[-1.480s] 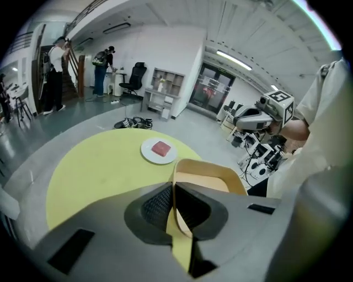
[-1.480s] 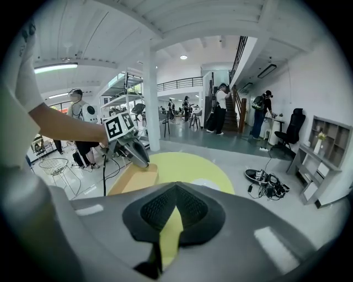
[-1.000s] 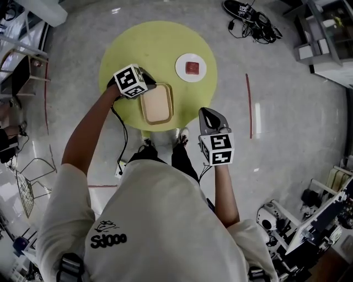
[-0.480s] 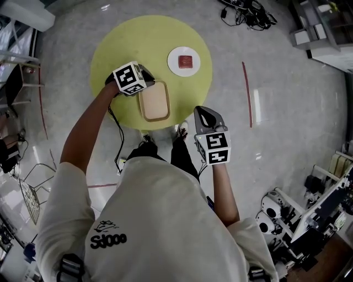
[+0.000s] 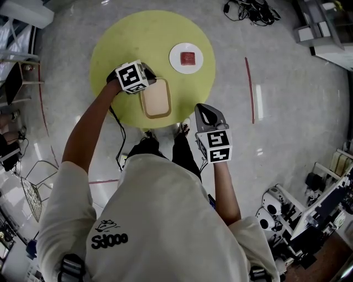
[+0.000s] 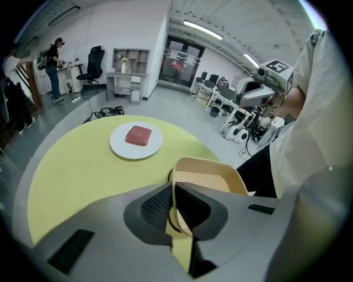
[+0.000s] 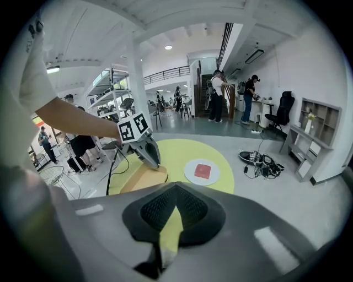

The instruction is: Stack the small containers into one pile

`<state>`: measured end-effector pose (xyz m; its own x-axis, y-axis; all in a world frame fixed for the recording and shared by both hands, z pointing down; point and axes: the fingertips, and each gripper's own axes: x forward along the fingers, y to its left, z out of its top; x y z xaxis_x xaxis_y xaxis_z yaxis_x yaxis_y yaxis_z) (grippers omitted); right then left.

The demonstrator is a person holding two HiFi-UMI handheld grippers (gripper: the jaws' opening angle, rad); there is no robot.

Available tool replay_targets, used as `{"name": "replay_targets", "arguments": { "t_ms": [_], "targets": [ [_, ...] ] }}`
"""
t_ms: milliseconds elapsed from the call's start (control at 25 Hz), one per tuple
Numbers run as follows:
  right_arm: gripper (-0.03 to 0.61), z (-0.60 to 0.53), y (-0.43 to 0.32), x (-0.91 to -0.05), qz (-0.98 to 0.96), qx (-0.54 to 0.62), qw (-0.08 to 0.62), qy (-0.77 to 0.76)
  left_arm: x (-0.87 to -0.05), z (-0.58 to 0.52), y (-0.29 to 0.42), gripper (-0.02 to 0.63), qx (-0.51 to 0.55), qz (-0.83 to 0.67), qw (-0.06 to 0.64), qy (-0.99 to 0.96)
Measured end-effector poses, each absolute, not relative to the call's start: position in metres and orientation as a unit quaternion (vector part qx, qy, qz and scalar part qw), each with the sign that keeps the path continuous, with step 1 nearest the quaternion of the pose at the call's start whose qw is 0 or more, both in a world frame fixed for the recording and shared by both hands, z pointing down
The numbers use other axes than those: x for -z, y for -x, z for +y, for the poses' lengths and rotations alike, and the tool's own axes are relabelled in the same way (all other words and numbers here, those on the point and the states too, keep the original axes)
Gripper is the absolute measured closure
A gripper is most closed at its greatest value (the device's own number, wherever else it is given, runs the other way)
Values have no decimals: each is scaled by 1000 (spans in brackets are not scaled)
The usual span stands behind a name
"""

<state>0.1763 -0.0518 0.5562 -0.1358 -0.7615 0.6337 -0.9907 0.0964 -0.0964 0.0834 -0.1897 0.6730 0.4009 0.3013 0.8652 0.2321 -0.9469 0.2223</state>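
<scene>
A tan, rounded-rectangle container (image 5: 156, 100) lies on the round yellow table (image 5: 116, 38), near its front edge. My left gripper (image 5: 150, 81) is at the container's left end. In the left gripper view its jaws (image 6: 174, 190) are shut on the container's (image 6: 209, 177) thin rim, one pad inside and one outside. I cannot tell whether more containers are nested in it. My right gripper (image 5: 208, 117) hangs off the table's front right, over the floor, shut and with nothing in it (image 7: 175, 190). The right gripper view shows the container (image 7: 142, 177) with the left gripper (image 7: 156, 164) on it.
A white plate (image 5: 186, 58) with a red block (image 5: 188, 57) sits at the table's far right; it also shows in both gripper views, the plate (image 6: 124, 147) (image 7: 190, 175). The person's legs and shoes (image 5: 182, 131) are at the table's near edge. Cables and shoes (image 5: 248, 8) lie on the floor beyond.
The left gripper has sunk a little towards the table, still holding the container's rim. The right gripper has stayed almost where it was.
</scene>
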Motion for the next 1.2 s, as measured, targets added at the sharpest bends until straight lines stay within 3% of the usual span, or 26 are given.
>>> {"name": "replay_targets", "arguments": {
  "t_ms": [440, 760, 1200],
  "targets": [
    [569, -57, -173, -555, -710, -265, 215, -616, -689, -191, -80, 546, -534, 132, 29, -835],
    [569, -54, -180, -556, -715, -261, 218, -610, -686, -192, -85, 479, -511, 74, 53, -855],
    [569, -81, -178, -535, -752, -227, 212, -582, -622, -225, -61, 492, -397, -107, 90, -907]
  ]
}}
